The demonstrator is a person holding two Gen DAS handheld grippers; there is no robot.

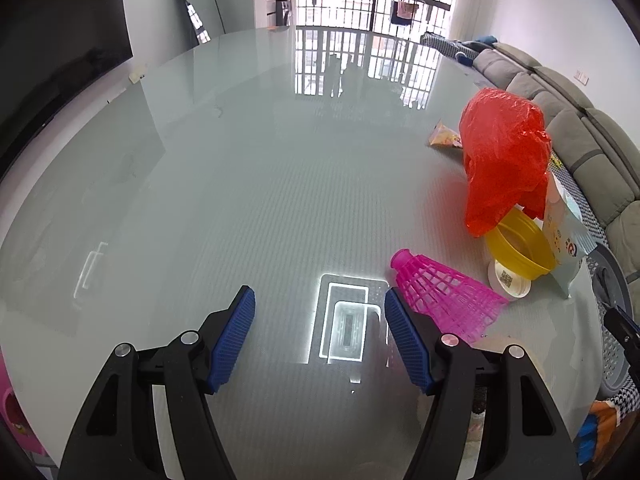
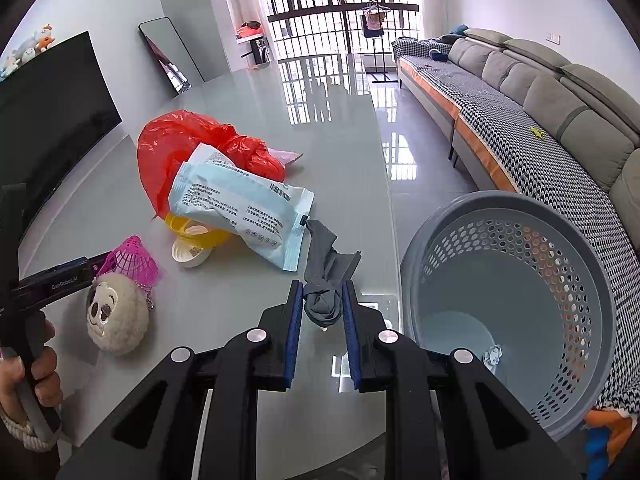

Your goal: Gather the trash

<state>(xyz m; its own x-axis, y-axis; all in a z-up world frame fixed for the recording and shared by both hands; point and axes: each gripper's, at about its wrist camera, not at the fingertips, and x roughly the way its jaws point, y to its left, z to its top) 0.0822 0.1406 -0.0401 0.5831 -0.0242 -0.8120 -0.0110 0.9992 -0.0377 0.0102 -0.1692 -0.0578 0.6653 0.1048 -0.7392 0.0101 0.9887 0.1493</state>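
My right gripper is shut on a bunched grey cloth, held just above the glass table beside the blue-grey perforated basket. A crumpled paper scrap lies in the basket's bottom. My left gripper is open over bare glass with nothing between its fingers. A pink plastic shuttlecock lies right against its right finger. Behind that are a red plastic bag, a yellow bowl, a white lid and a light-blue packet.
A plush panda ball rests on the table near the person's hand on the left gripper's handle. A snack wrapper lies beyond the red bag. A grey sofa runs along the right, past the table edge. A dark screen is on the left.
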